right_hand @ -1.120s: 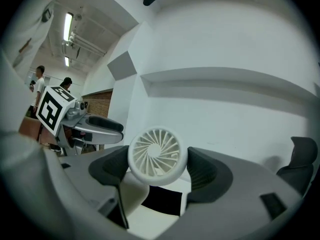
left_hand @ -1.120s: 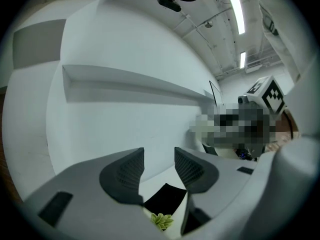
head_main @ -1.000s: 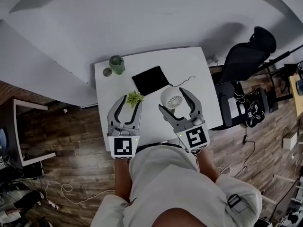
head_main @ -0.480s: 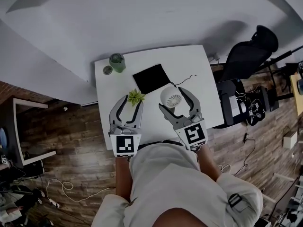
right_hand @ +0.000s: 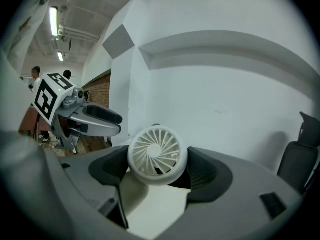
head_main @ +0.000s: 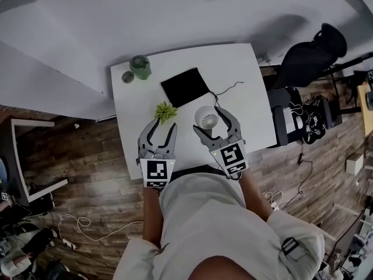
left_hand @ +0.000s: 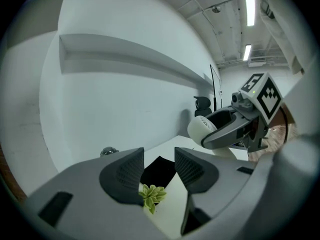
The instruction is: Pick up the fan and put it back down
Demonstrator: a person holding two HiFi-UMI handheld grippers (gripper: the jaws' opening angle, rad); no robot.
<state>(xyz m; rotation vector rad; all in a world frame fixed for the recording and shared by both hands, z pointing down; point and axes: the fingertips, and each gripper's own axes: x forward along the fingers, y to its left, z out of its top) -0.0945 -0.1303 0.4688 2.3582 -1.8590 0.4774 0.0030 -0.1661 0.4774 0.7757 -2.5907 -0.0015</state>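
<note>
Fingers point(right_hand: 206, 174) of the right gripper point(head_main: 211, 121) are clamped on the round, slatted head of the white fan point(head_main: 207, 120), one ribbed pad pressing on each side of it. The right gripper view shows the fan point(right_hand: 157, 155) filling the gap, its grille facing the camera and its pale stand hanging below and to the left. Whether the stand touches the white surface point(head_main: 243, 107) cannot be told. The fan sits over the middle of the surface, a little right of centre, towards the near edge. To its left the left gripper point(head_main: 161, 132) has its fingers point(left_hand: 124, 174) apart with nothing between them. A small green plant point(head_main: 165, 111) stands just beyond their tips, and in the left gripper view the plant point(left_hand: 151, 195) shows low in the gap. A black mat point(head_main: 185, 87) lies farther back, just beyond the plant and the fan, with a thin cable point(head_main: 231, 88) trailing from its right side. At the far left corner stand a green jar point(head_main: 140, 66) and, just beside it, a small round lid point(head_main: 127, 77). A black office chair point(head_main: 309, 57) stands on the wooden floor point(head_main: 87, 156) off the far right corner.
</note>
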